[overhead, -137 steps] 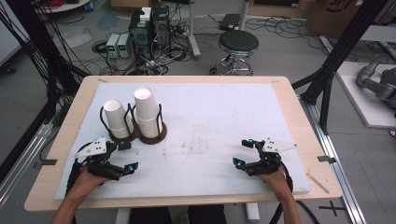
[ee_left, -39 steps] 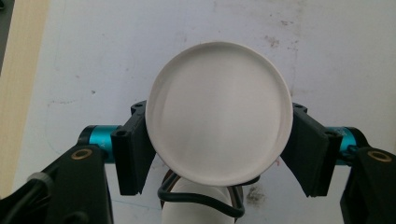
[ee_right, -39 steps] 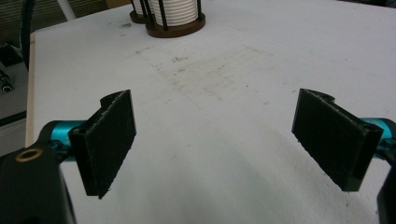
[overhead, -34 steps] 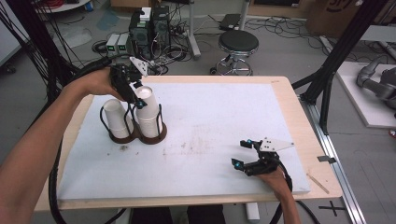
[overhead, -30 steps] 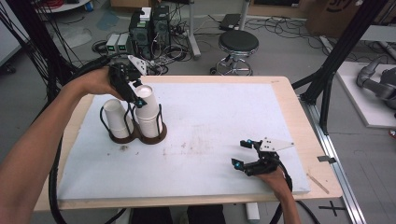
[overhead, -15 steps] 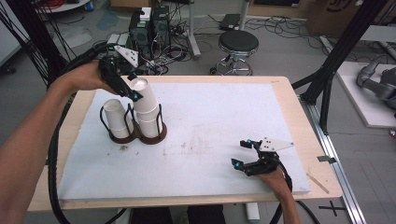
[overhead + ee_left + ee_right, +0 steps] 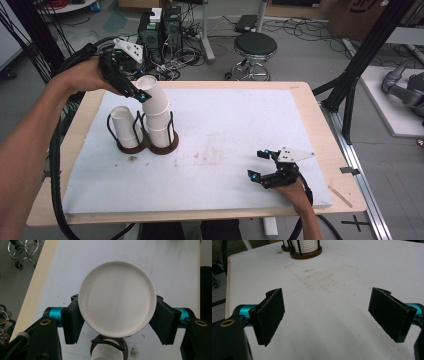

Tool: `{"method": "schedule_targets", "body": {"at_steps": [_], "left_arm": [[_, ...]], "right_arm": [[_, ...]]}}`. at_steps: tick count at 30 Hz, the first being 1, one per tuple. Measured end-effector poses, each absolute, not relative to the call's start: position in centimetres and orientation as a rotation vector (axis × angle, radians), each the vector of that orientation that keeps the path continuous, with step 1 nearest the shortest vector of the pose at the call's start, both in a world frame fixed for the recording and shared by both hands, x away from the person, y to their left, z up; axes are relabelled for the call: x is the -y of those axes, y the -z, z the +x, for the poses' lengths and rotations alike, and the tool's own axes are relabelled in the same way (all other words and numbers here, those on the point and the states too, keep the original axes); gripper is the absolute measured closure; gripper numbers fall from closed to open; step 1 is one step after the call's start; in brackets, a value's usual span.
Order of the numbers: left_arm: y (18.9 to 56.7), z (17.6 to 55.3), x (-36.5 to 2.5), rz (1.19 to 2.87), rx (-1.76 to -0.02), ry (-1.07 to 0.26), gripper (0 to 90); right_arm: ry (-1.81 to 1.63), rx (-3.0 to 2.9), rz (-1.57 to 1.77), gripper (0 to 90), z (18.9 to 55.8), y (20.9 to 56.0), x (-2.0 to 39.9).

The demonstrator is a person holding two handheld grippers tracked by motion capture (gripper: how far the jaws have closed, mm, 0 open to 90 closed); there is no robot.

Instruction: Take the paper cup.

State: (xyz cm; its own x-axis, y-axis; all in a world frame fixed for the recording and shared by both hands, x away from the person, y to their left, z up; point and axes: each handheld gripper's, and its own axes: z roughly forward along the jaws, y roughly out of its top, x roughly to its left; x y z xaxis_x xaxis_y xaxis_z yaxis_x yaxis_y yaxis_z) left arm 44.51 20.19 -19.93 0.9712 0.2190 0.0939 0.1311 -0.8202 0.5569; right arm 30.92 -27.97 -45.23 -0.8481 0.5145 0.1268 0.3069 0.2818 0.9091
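White cups [image 7: 159, 117] stacked inside two dark wire holders [image 7: 148, 141]

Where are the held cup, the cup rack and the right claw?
cup [image 7: 116, 297], left gripper view, inside bottom.
rack [image 7: 167, 146], high view, base rim.
right claw [image 7: 261, 165], high view, between its tips.

The high view hangs above my side, facing twelve o'clock and down over the whole table [image 7: 310, 107]. My left gripper view stares straight down, close, onto the cup [image 7: 116, 297]. My right gripper view sits low, sharing the holder [image 7: 305, 252] at eleven o'clock.
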Motion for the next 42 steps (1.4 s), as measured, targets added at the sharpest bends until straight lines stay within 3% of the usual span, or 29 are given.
{"method": "schedule_targets", "body": {"at_steps": [20,42], "left_arm": [[15.7,41.7,-22.7,2.314,-0.234,-0.300,33.4],[19.7,34.2,-23.8,2.080,-0.202,-0.295,33.3]], "right_arm": [[-1.598,-2.355,0.764,14.2,30.9,45.2,28.0],[-1.594,-2.351,0.756,14.2,30.8,45.2,27.9]]}}
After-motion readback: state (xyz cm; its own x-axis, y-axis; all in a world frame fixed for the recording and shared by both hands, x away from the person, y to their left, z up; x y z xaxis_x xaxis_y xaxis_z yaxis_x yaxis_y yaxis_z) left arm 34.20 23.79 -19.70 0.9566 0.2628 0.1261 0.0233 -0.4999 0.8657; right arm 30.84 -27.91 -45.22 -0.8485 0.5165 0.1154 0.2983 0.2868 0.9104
